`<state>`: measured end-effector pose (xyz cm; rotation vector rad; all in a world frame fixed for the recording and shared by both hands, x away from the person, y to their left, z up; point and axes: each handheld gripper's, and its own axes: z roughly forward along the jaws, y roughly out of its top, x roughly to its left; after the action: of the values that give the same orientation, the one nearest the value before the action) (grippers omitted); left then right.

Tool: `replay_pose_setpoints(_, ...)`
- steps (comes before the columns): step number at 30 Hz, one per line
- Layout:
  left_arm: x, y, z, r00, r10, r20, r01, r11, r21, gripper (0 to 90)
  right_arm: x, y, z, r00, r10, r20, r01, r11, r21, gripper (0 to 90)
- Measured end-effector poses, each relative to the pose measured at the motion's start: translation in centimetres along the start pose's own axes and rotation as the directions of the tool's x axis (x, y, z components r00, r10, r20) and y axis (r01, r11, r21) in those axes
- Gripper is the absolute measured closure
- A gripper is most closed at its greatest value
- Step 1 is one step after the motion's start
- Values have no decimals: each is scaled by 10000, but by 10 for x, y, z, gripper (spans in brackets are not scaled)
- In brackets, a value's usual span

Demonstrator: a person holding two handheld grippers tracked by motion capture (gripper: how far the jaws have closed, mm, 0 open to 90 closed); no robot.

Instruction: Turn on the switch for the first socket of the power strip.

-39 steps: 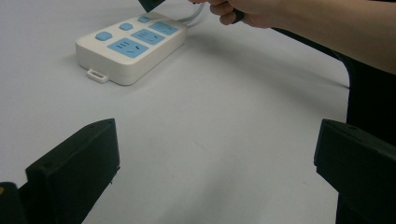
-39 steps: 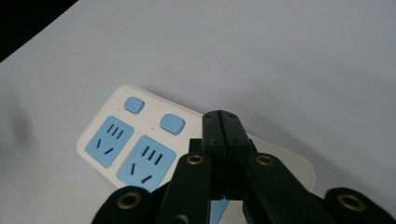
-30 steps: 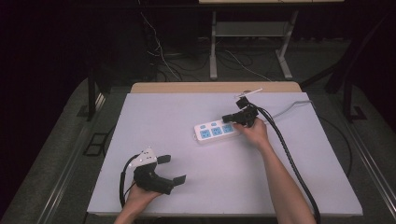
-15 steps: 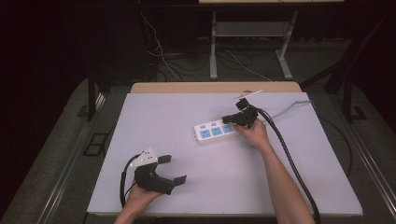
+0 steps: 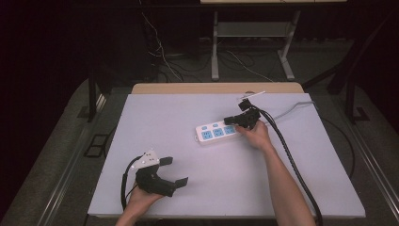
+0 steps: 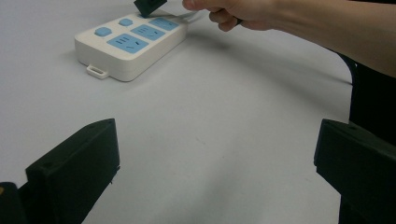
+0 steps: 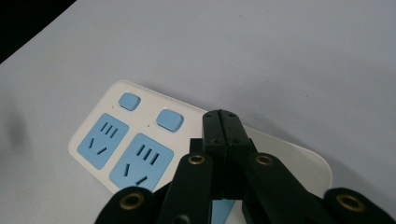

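The power strip [image 5: 217,133] right of centre looks like smooth white plastic with a soft sheen, its socket faces and switches [image 7: 169,119] a flatter pale-blue plastic. The desk [image 5: 188,113] wears a matt, pale grey sheet, smooth and unmarked, with a bare wood edge [image 5: 216,88] along the far side. The right gripper [image 7: 223,122] is matt black plastic with small brass-coloured metal rivets; the left gripper [image 5: 175,170], near left, has the same dull black fingers [image 6: 74,168] and a light grey plate.
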<state>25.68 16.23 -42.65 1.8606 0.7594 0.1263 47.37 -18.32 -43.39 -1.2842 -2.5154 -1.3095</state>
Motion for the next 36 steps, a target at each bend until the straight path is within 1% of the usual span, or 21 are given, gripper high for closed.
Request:
replay_pose_setpoints(3, 0, 0, 1, 10000, 27, -4, -27, 10000, 37, 0, 1, -1, 0, 9999, -54, 112, 55, 10000, -46, 900)
replay_pose_setpoints(5, 0, 0, 1, 10000, 35, -13, -35, 10000, 47, 0, 2, -1, 1, 10000, 17, 40, -17, 10000, -39, 900)
replay_pose_setpoints(8, 0, 0, 2, 10000, 21, 16, -21, 10000, 73, 0, 3, -2, 3, 10000, -61, 59, 62, 9999, -140, 900)
replay_pose_setpoints(10, 1, 0, 2, 10000, 38, 20, -38, 10000, 78, 0, 2, -2, 3, 10000, 6, -42, -6, 9999, -139, 900)
replay_pose_setpoints(11, 1, 0, 1, 10000, 24, 21, -24, 10000, 63, 0, 2, -1, 3, 10000, -5, -10, 5, 10000, -92, 900)
replay_pose_setpoints(15, 3, 0, 0, 10000, -12, 18, 12, 10000, 19, 0, 6, 2, 2, 9992, -322, 254, 318, 9994, 156, 900)
replay_pose_setpoints(19, 3, 0, 1, 10000, -18, 33, 18, 10000, 34, 0, 5, 2, 0, 9994, -257, 245, 251, 9994, 245, 900)
replay_pose_setpoints(24, 3, 0, 2, 10000, -47, 55, 46, 10000, 55, 0, 8, 4, -2, 9975, -501, 497, 485, 9983, 337, 900)
replay_pose_setpoints(28, 4, 0, 2, 10000, -66, 53, 65, 10000, 52, 0, 7, 5, -5, 9979, -524, 377, 516, 9984, 229, 900)
replay_pose_setpoints(31, 4, 0, 2, 10000, -63, 54, 63, 10000, 48, 0, 9, 6, -9, 9975, -638, 302, 634, 9979, 137, 900)
replay_pose_setpoints(36, 3, 0, 1, 10000, -68, 72, 68, 10000, 34, 0, 14, 10, -20, 9959, -828, 375, 822, 9965, 169, 900)
